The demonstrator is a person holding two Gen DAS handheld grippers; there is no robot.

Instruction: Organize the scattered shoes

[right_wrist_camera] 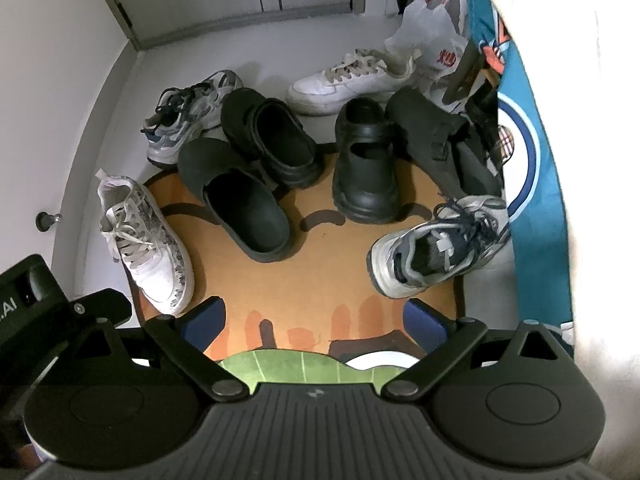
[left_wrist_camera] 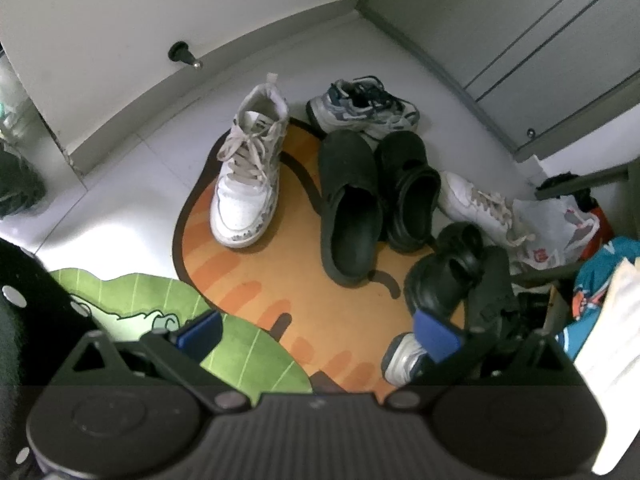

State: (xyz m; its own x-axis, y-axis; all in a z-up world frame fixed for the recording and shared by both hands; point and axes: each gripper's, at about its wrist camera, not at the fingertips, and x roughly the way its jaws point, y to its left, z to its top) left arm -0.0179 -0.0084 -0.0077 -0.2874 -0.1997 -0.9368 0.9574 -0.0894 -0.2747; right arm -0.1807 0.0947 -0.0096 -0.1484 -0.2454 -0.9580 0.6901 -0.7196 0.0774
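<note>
Nothing gripped yet: left gripper [left_wrist_camera: 320,334] and right gripper [right_wrist_camera: 316,322] both hovering above the orange fruit-shaped floor mat [right_wrist_camera: 320,276], blue-padded fingers [right_wrist_camera: 204,326] spread wide. Shoes scattered over mat and floor, pairs split. Nearest the right gripper: grey-and-navy mesh running sneaker [right_wrist_camera: 436,244], its mate [right_wrist_camera: 188,116] well apart by the wall. Best taken by the heel collar, pinched firmly, lifted clear of the black rubber clogs [right_wrist_camera: 248,184] and set beside its mate, toes aligned.

- Black clogs [right_wrist_camera: 248,216]: matt rubbery plastic.
- White sneaker [right_wrist_camera: 148,248]: smooth leather-like, cloth laces.
- Orange mat [right_wrist_camera: 320,280]: low-pile cloth.
- Floor [left_wrist_camera: 120,208]: glossy tile.
</note>
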